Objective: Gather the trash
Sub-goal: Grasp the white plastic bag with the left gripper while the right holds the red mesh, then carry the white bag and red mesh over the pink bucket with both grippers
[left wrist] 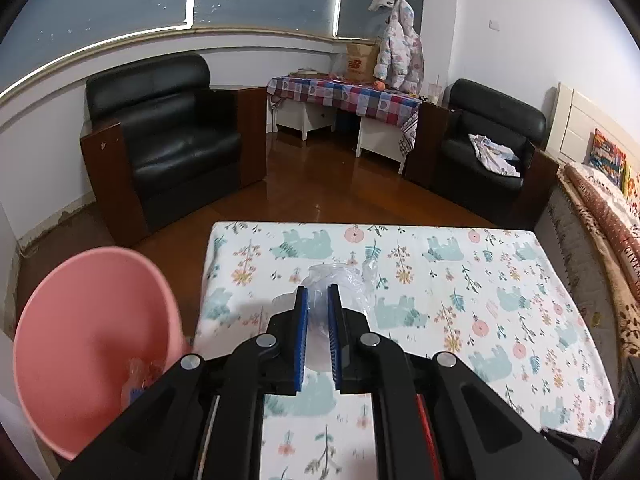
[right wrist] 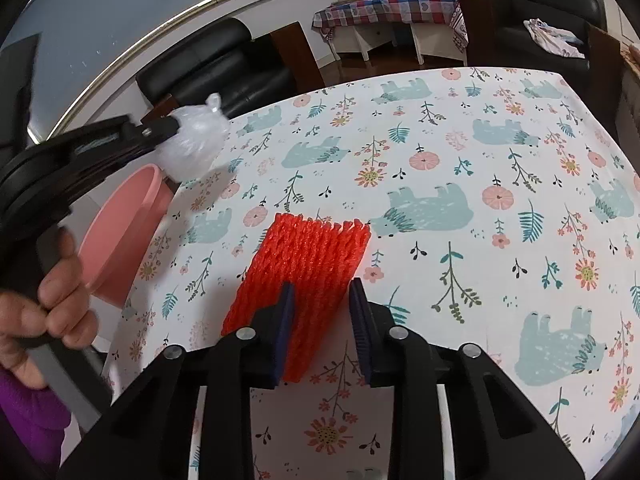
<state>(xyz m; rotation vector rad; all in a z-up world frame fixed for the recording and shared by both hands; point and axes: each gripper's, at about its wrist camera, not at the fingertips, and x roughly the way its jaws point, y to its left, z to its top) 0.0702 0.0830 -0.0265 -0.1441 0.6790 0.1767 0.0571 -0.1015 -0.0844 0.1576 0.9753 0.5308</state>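
Between our left claw point(left wrist: 318, 294) pads we are gripping a crumpled clear plastic bag point(right wrist: 196, 140) for the pink bin point(left wrist: 86, 320) to its left; our right claw point(right wrist: 322, 290) is straddling the red foam net point(right wrist: 304, 256), narrowing, not yet clamping.

We cannot see the near end of the orange foam net point(right wrist: 300, 276), which runs under the right gripper point(right wrist: 322, 292). The pink bin point(left wrist: 80, 320) loses its lower side behind the left gripper point(left wrist: 318, 300), and the scraps inside it blur together. The clear plastic bag point(left wrist: 340, 280) is partly hidden by the fingers.
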